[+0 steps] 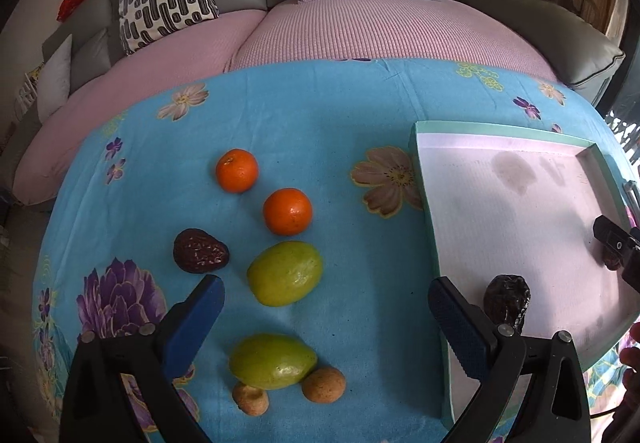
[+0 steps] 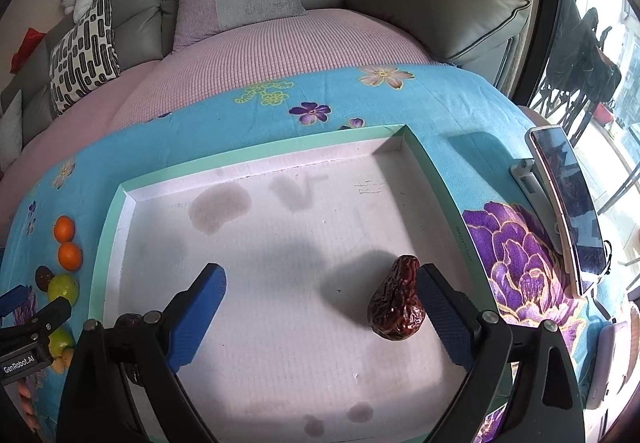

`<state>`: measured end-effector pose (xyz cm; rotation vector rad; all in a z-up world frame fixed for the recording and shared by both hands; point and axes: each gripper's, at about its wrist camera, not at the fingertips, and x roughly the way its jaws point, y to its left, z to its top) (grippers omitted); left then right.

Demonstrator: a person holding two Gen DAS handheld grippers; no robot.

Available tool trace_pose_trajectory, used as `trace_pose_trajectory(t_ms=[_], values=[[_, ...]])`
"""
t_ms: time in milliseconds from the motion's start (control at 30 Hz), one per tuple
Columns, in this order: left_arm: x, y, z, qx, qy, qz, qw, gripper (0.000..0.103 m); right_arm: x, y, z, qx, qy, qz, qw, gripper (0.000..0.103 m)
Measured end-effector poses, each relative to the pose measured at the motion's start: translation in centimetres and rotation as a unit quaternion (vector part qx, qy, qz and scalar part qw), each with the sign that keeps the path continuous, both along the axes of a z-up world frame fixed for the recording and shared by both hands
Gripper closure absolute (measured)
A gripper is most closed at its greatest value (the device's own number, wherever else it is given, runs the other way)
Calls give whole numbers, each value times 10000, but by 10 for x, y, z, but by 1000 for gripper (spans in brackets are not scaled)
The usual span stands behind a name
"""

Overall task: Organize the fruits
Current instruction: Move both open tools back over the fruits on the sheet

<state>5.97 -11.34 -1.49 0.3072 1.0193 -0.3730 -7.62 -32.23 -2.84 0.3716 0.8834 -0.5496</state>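
On the blue flowered cloth lie two oranges [image 1: 237, 170] [image 1: 287, 211], two green fruits [image 1: 285, 273] [image 1: 273, 361], a dark red date [image 1: 199, 251] and two small brown fruits [image 1: 323, 384]. My left gripper [image 1: 326, 317] hangs open above the green fruits, holding nothing. The white tray [image 2: 256, 243] with a green rim holds one date [image 2: 397, 301] close to my right gripper's right finger. A second date [image 1: 507, 301] lies at the tray's near left. My right gripper [image 2: 322, 307] is open over the tray; its fingers do not close on the date.
A phone on a stand [image 2: 568, 203] stands right of the tray. A pink-covered sofa [image 1: 360, 31] with cushions runs behind the table. The tray bottom shows dark stains [image 2: 220, 207]. A person's fingers [image 1: 632, 359] show at the far right edge.
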Motion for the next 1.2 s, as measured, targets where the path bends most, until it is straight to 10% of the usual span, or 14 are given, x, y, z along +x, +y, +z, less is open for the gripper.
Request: trace_pose_trajectory(t_ms=[467,800,1200], values=[[33,98,7,-38,-221,1137,9933,0,43,73,15,205,-752,980,9921,7],[41,172,22,-441,-534,1771,9818,0,80,138,4,516,-446,2075,9759,7],[28,199,32,-1185,-281,1546,9804,0,85,198,3,533,-292,2960,9532,7]])
